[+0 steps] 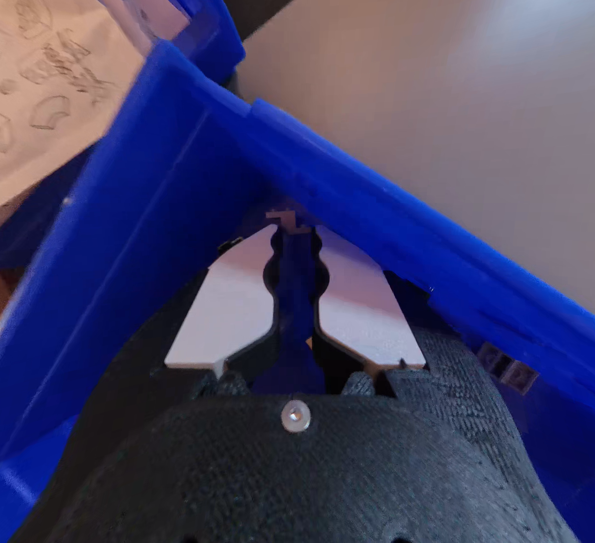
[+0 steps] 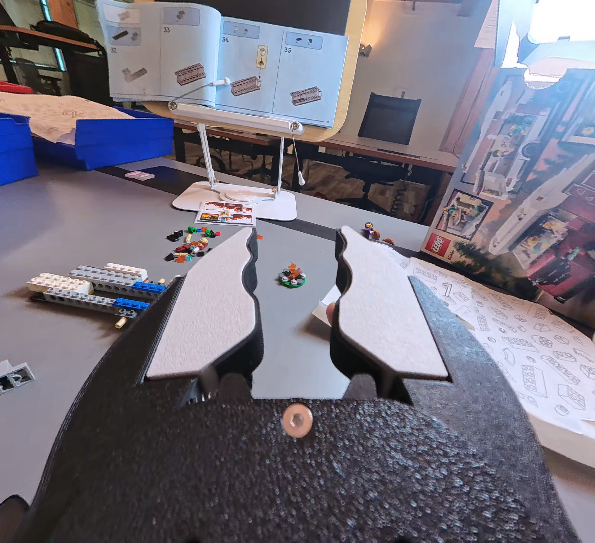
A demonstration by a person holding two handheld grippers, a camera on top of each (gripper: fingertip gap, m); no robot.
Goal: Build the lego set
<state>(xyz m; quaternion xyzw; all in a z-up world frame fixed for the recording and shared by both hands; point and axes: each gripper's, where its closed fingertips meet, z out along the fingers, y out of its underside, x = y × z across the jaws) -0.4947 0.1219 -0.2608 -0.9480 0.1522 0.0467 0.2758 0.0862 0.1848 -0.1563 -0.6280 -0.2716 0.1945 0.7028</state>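
Note:
In the left wrist view my left gripper reaches into a corner of a blue bin. Its jaws are nearly closed on a small tan piece at the tips; the picture is blurred. A grey brick lies in the bin to the right. In the right wrist view my right gripper is open and empty above the grey table. A small campfire build sits on the table beyond its fingers. A grey, white and blue brick assembly lies to the left.
An open instruction booklet rests on a white stand, with a sticker sheet at its foot. Loose small pieces lie left of centre. The set box and a printed paper bag are on the right, blue bins at the far left. The small campfire build is closer to my right gripper, around 15 centimetres from its tips; the left tips are 55 centimetres off.

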